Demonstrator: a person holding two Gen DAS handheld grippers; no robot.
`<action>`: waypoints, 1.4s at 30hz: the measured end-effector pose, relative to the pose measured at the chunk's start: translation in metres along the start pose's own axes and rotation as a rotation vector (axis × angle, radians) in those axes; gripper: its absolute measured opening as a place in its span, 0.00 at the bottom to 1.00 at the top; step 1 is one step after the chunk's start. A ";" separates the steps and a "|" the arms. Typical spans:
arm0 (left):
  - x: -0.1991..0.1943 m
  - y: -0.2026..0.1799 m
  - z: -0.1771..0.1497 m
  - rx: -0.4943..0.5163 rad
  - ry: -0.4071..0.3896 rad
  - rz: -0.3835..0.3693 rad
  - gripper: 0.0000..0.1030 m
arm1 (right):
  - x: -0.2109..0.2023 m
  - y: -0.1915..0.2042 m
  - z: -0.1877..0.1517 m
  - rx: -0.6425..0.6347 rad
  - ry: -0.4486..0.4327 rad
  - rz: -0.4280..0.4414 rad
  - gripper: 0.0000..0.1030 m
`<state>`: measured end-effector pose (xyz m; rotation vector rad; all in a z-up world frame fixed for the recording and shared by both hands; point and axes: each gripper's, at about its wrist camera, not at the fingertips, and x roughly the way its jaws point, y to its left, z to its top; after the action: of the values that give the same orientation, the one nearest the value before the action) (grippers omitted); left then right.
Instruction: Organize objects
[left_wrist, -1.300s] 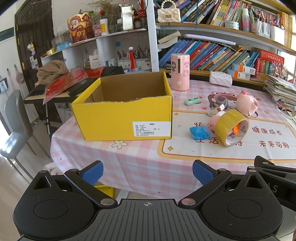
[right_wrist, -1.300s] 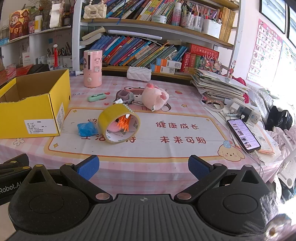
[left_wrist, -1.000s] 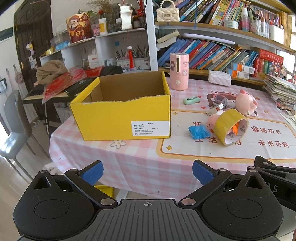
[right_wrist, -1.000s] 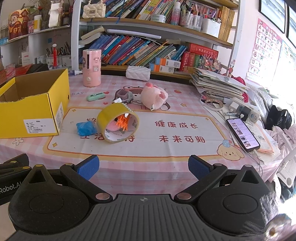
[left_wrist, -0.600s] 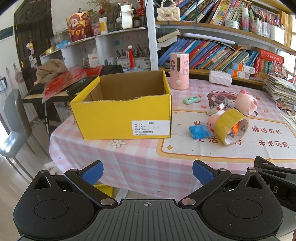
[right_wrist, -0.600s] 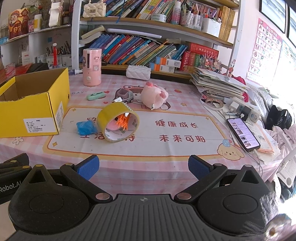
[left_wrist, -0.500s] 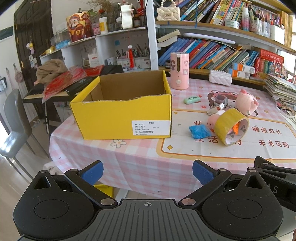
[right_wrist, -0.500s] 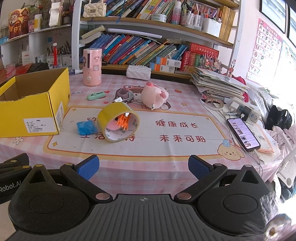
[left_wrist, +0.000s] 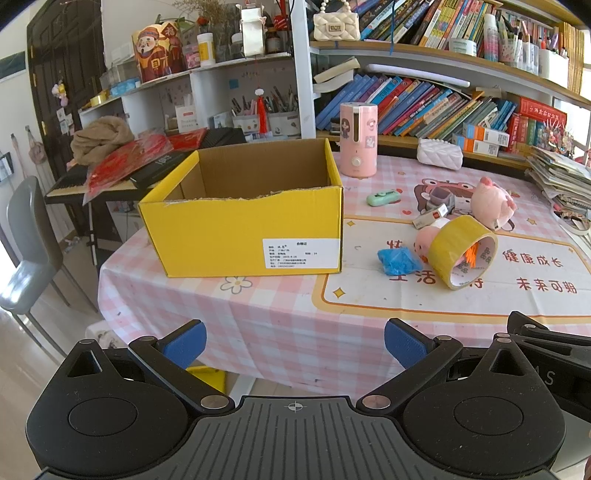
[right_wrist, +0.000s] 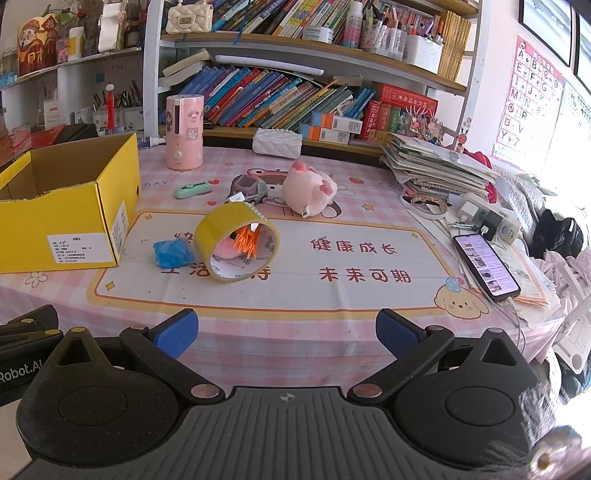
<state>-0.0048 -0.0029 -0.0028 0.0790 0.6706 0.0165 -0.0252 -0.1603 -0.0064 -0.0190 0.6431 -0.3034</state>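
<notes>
The tabletop (right_wrist: 332, 325), under a pink checked cloth, carries a yellow box (right_wrist: 70, 218) at frame left, a tape roll (right_wrist: 236, 247) and blue wad (right_wrist: 173, 253) at centre, a pink plush (right_wrist: 310, 192) behind them, and a phone (right_wrist: 485, 266) at right.

This is a room in a home, likely a child's room or study. Long shelves (right_wrist: 332, 55) are packed with colorful books (right_wrist: 258, 96). An alphabet poster (right_wrist: 524, 99) hangs on the wall. The surface (right_wrist: 295, 332) has a pink checked cloth with cartoon animals, and a pink plush toy (right_wrist: 310, 190) lies on it. A keyboard piano (left_wrist: 110, 173) and a grey chair (left_wrist: 26, 240) stand nearby.
</notes>
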 end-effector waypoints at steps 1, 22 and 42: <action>0.000 0.000 0.000 0.000 0.000 0.000 1.00 | 0.000 0.000 0.000 0.000 0.000 0.000 1.00; 0.000 0.001 0.001 0.000 0.003 0.001 1.00 | 0.000 0.001 0.001 0.000 0.001 0.000 1.00; 0.002 0.001 0.002 0.002 -0.001 -0.005 1.00 | 0.001 0.003 0.000 0.001 -0.002 -0.005 1.00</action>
<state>-0.0015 -0.0022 -0.0024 0.0788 0.6698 0.0108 -0.0241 -0.1578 -0.0070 -0.0202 0.6407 -0.3080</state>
